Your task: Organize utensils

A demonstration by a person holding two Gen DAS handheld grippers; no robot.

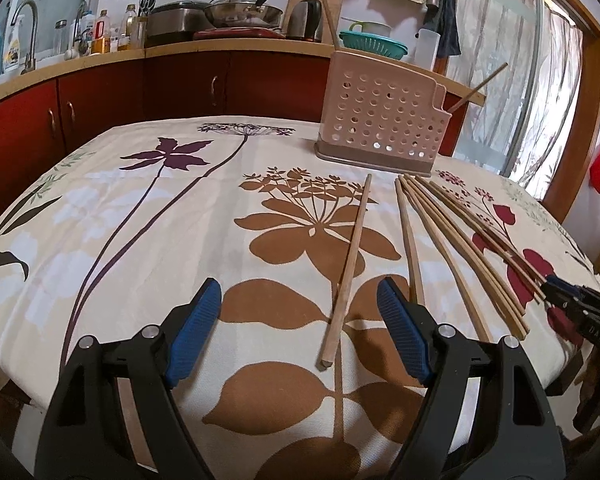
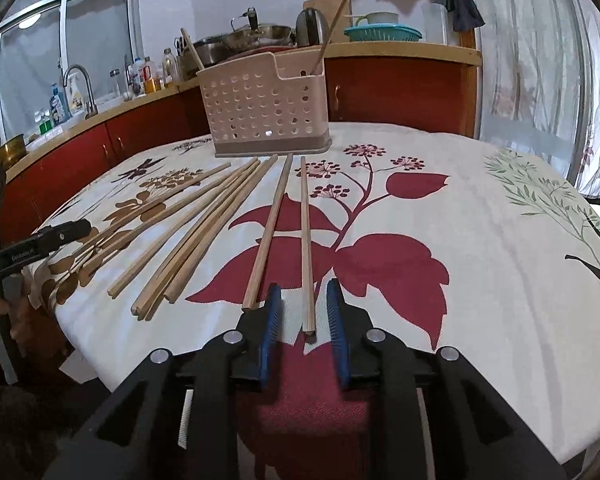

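Several wooden chopsticks (image 2: 204, 220) lie fanned on the flowered tablecloth (image 2: 480, 216), pointing at a pink perforated utensil holder (image 2: 266, 110) at the table's far side; it holds two chopsticks. My left gripper (image 1: 300, 304) is open wide, and the near end of a lone chopstick (image 1: 348, 268) lies between its jaws. My right gripper (image 2: 303, 300) is partly open, its blue pads on either side of the rightmost chopstick (image 2: 306, 240), not touching it. The holder (image 1: 380, 120) and the chopstick bundle (image 1: 452, 240) also show in the left wrist view.
A kitchen counter (image 1: 204, 46) with pots, bottles, a kettle and a teal colander runs behind the table, over red cabinets. A sliding glass door stands to the right. The table edge is just under both grippers.
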